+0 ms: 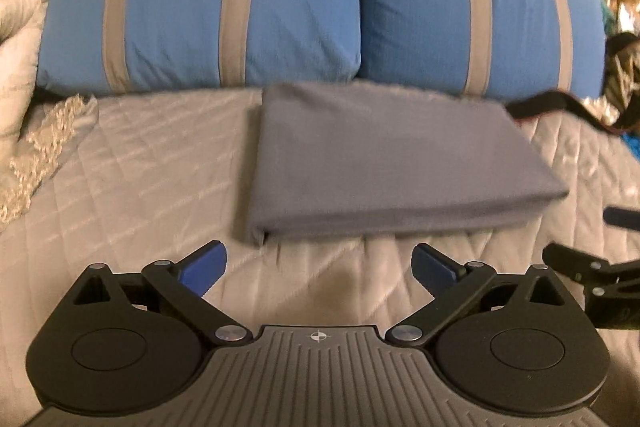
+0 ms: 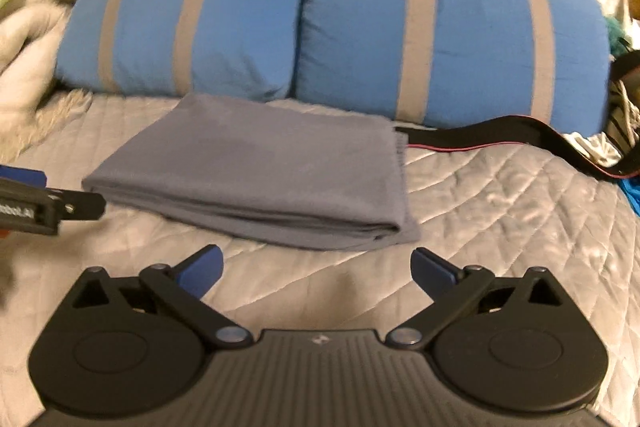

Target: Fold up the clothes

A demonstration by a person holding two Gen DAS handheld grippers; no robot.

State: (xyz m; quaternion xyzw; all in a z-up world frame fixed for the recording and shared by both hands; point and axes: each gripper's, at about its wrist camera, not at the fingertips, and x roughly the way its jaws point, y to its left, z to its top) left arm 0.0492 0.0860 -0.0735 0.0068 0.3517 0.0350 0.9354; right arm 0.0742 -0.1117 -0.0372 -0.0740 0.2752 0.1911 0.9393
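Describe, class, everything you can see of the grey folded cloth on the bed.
The grey cloth is plain, matte, soft-looking fabric, folded into a flat rectangle of several layers whose stacked edges show at its near side. It lies on the quilted bedcover, its far edge by the blue striped pillows. Neither gripper touches it.

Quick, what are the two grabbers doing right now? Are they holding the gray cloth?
Left gripper: open, holding nothing; folded gray cloth lies ahead.
Right gripper: open, holding nothing.
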